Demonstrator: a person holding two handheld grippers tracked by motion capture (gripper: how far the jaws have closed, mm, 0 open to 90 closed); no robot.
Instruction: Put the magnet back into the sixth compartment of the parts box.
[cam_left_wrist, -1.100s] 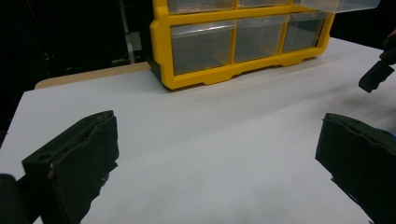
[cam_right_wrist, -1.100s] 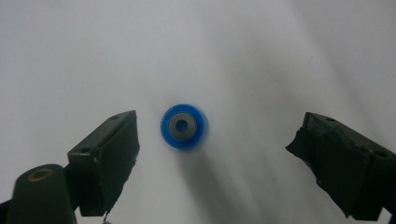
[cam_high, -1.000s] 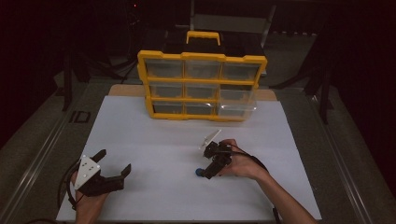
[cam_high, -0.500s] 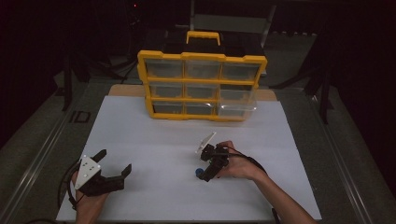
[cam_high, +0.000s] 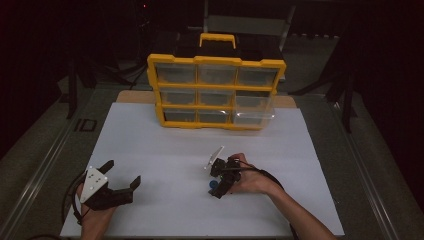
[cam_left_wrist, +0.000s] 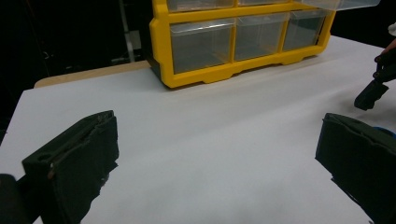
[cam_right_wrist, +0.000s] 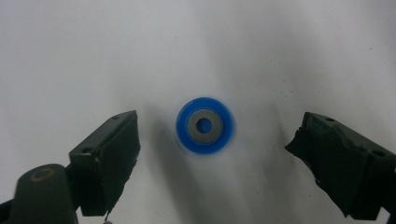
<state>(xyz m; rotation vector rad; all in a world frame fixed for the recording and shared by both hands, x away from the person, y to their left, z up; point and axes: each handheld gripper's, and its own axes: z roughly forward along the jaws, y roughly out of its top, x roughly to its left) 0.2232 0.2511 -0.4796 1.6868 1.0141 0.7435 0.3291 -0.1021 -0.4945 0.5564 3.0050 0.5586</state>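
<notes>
Step in hand looked like the approach for a pick: right gripper (cam_high: 218, 189) pointed straight down over a small blue disc (cam_right_wrist: 204, 125) lying flat on the white table sheet (cam_high: 165, 150), front centre-right, well apart from the organizer. In the right gripper view the disc sat between the two black jaws, closer to the left one, touching neither. It had a grey ring and a dark centre hole, possibly a small wheel or bearing-type part; can't tell more. Right jaws stood wide apart, holding nothing.

Left gripper (cam_high: 122, 180) rested at the front left of the sheet, jaws also spread wide and empty, aimed toward the yellow drawer organizer (cam_high: 216, 92). Idle, as far as I could judge.

Next move would probably call for lowering the right gripper until the jaw tips straddled the disc at sheet level, shifting a bit to centre it, then closing. The disc looked thin and flat, so a shallow grip could slip off the rim.

The organizer stood upright at the back of the sheet, clear drawers in three rows, the lower-right ones sticking out a little.

No brand, label or writing was readable anywhere; frames too dim and small.
</notes>
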